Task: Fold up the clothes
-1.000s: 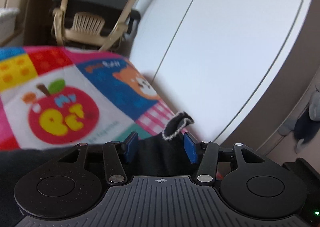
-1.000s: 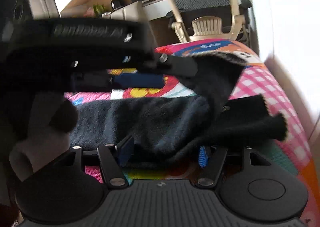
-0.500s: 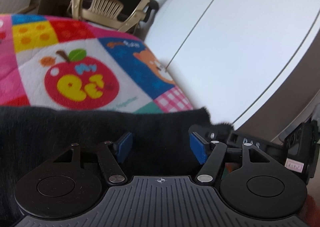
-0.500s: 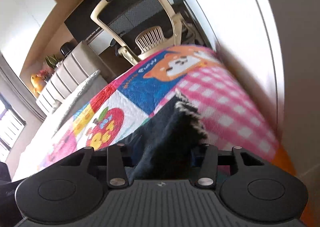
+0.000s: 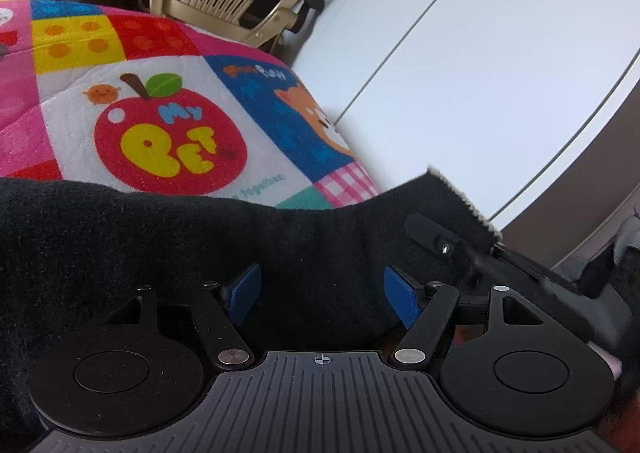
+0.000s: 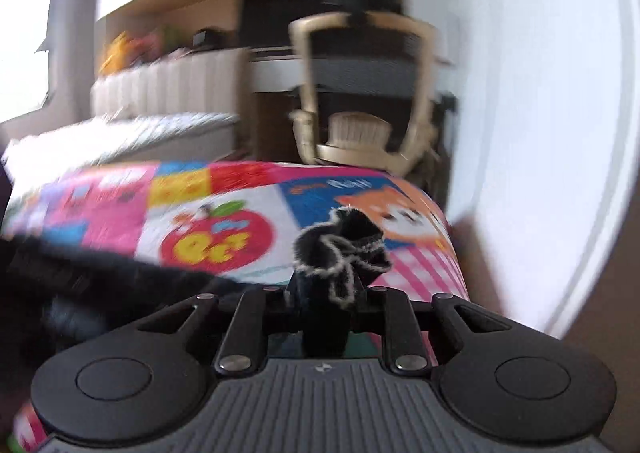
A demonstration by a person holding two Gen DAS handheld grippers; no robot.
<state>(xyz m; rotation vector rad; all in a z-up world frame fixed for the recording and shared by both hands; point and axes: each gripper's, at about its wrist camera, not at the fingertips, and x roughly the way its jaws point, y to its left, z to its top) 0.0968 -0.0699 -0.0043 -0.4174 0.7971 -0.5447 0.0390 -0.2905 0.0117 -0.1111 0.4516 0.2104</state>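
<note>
A: Item one, edges and open room?
B: Black fuzzy knit garment with a pale stitched edge [image 5: 160,237], draped across the left gripper [image 5: 322,295]. Its blue-padded fingers [image 5: 400,299] stand spread, with the cloth lying between them and out to the left. The pale-edged corner rises ahead and to the right of the fingers, where the right gripper [image 5: 452,249] reaches in. Beyond that corner, bare white wall.

A: And the right gripper's own view?
B: Right gripper [image 6: 320,295]: fingers pressed together, pinching a bunched wad of the same garment [image 6: 340,249], pale trim crumpled on top. The rest trails low to the left, blurred. Open quilt lies ahead of and to either side of the fingers.

A: Item two, surface and room?
B: Bright patchwork children's quilt on a bed [image 5: 160,125], with a red apple panel ahead, a blue fox panel and pink check to the right, where the bed ends near the white panelled wall [image 5: 480,73]. Past the far edge: a beige-framed mesh office chair [image 5: 224,1].

A: Item three, materials?
B: Garment: soft, napped, thick. Quilt: stitched, lightly puffed. Grippers: matt black plastic, ribbed grey body.
</note>
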